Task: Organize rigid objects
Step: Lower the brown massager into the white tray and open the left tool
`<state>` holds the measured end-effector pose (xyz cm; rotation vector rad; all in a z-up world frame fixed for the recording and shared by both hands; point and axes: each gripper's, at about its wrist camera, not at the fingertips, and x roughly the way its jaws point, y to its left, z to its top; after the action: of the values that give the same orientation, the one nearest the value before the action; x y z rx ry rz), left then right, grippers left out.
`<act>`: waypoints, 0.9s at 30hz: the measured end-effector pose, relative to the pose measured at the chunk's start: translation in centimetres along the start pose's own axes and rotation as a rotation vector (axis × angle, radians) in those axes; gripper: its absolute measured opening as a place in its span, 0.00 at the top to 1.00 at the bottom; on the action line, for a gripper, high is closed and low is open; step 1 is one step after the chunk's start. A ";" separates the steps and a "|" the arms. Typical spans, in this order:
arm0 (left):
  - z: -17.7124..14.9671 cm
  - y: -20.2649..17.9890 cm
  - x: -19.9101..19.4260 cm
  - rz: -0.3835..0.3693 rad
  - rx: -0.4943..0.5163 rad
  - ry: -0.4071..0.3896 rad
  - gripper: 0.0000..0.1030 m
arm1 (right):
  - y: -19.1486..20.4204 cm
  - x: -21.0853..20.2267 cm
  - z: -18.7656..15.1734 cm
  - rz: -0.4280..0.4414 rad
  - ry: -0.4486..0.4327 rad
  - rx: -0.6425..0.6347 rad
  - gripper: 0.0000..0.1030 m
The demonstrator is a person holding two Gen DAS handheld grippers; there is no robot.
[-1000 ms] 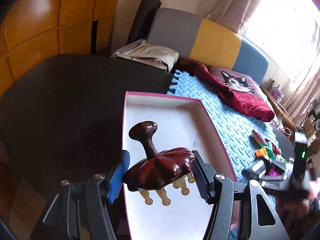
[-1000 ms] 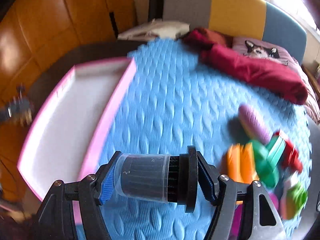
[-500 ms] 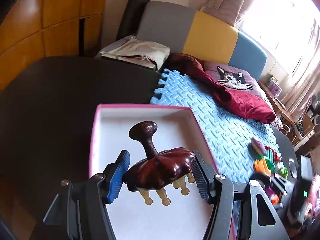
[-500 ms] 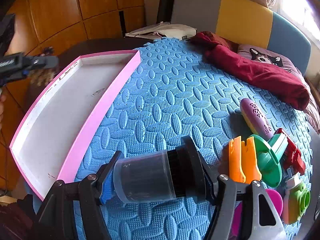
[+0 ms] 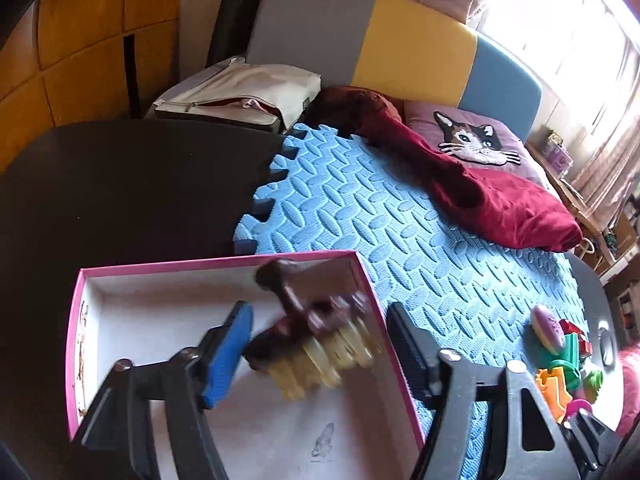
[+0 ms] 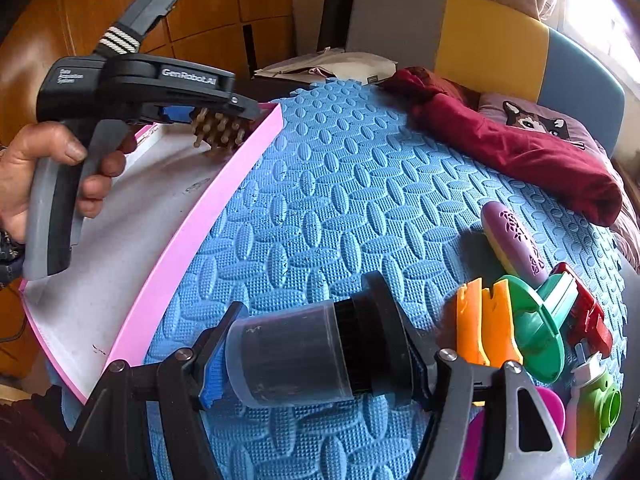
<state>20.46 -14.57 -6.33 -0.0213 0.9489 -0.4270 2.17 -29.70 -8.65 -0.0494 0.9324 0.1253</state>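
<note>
Wooden massager [image 5: 308, 332], rigid, glossy and likely slippery, drops blurred over the pink tray [image 5: 372, 304]; your left gripper [image 5: 320, 356] has just opened and released it. Your right gripper [image 6: 320, 360] clamps the dark cylinder [image 6: 304, 356] endwise above the mat [image 6: 340, 200]; retake the massager by its lobed body.

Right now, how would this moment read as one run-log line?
left hand-held gripper: jaws just opened, wooden massager dropping free into pink tray | right hand-held gripper: shut on black brush with clear cap, over blue mat
</note>
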 end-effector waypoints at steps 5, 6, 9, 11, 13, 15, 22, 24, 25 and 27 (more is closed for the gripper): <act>-1.0 0.8 -2.3 0.021 -0.003 -0.029 0.26 | -0.1 0.0 0.0 0.001 -0.001 0.009 0.32; -1.4 0.9 -2.9 0.036 -0.001 -0.035 0.26 | -0.1 0.0 0.0 0.001 -0.003 0.012 0.32; -3.0 1.7 -5.0 0.055 -0.009 -0.038 0.26 | -0.2 0.0 0.0 -0.001 -0.008 0.019 0.32; -4.4 2.0 -6.5 0.096 -0.001 -0.045 0.26 | -0.1 0.0 -0.1 -0.005 -0.012 0.022 0.32; -5.8 2.1 -7.8 0.136 0.015 -0.056 0.26 | -0.1 0.0 -0.1 -0.010 -0.020 0.029 0.32; -7.1 2.3 -9.1 0.180 0.021 -0.068 0.26 | -0.2 -0.1 -0.2 -0.012 -0.024 0.038 0.32; -10.0 3.3 -13.3 0.197 -0.010 -0.110 0.25 | -0.1 0.3 -0.5 -0.041 -0.010 0.059 0.31; -10.5 3.4 -14.3 0.194 -0.012 -0.127 0.25 | 0.1 0.4 -0.6 -0.059 -0.011 0.069 0.31; -10.7 3.5 -14.7 0.201 -0.012 -0.138 0.24 | 0.0 0.4 -0.6 -0.062 -0.014 0.080 0.31; -11.1 3.8 -15.6 0.205 -0.019 -0.159 0.24 | 0.0 0.4 -0.7 -0.072 -0.019 0.097 0.31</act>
<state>5.13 -3.61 -1.41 0.0241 0.7899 -0.2232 1.83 -29.70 -9.36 0.0079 0.9151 0.0142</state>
